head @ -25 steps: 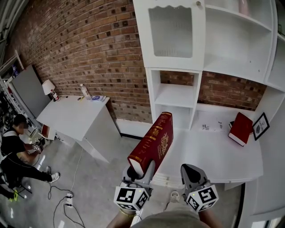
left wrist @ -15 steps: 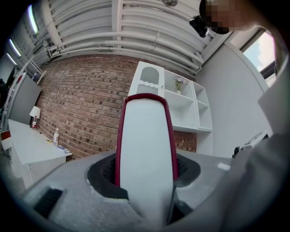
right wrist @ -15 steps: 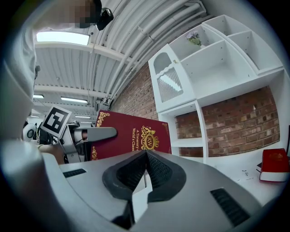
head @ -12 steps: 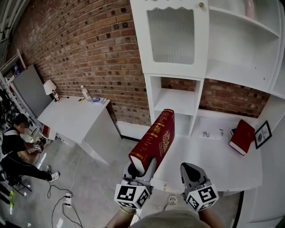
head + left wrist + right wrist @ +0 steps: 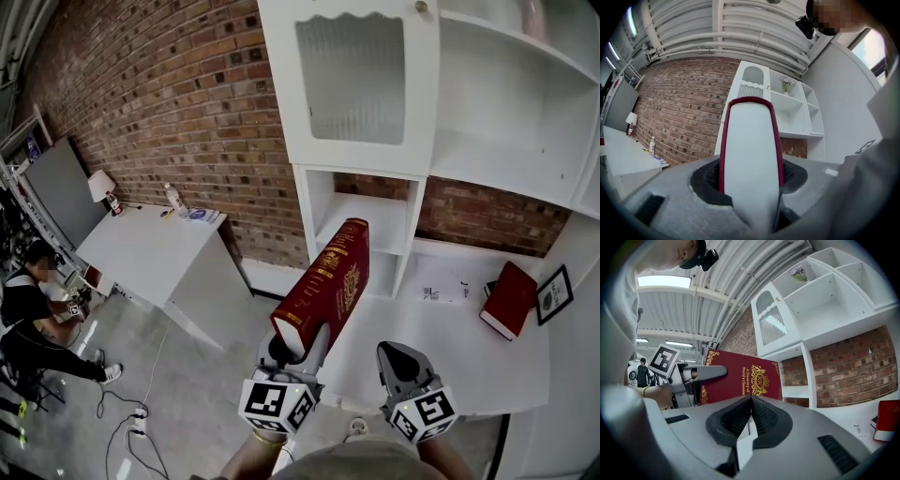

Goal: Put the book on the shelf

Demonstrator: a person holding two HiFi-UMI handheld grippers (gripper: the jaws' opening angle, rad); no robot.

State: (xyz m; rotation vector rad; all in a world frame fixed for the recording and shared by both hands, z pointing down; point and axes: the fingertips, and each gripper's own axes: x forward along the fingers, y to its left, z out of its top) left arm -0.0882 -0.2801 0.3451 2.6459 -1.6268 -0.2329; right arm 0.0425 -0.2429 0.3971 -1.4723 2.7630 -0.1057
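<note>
A thick dark red book [image 5: 323,284] with gold print stands tilted on end in front of the white shelf unit [image 5: 367,209]. My left gripper [image 5: 297,347] is shut on its lower end. In the left gripper view the book's white page edge [image 5: 750,154] fills the gap between the jaws. My right gripper [image 5: 397,360] hovers to the right of the book, shut with nothing in it. In the right gripper view its pads meet at the right gripper [image 5: 751,403], with the book's cover [image 5: 743,379] just beyond at the left.
A second red book [image 5: 509,300] and a small picture frame [image 5: 555,292] lean at the right end of the white desk top [image 5: 441,347]. A separate white table [image 5: 150,248] with a lamp and bottle stands left. A person [image 5: 23,314] sits at far left; cables lie on the floor.
Both grippers and the held book have moved forward toward the shelf unit and slightly up. The shelf's open cubby now sits right behind the book's top.
</note>
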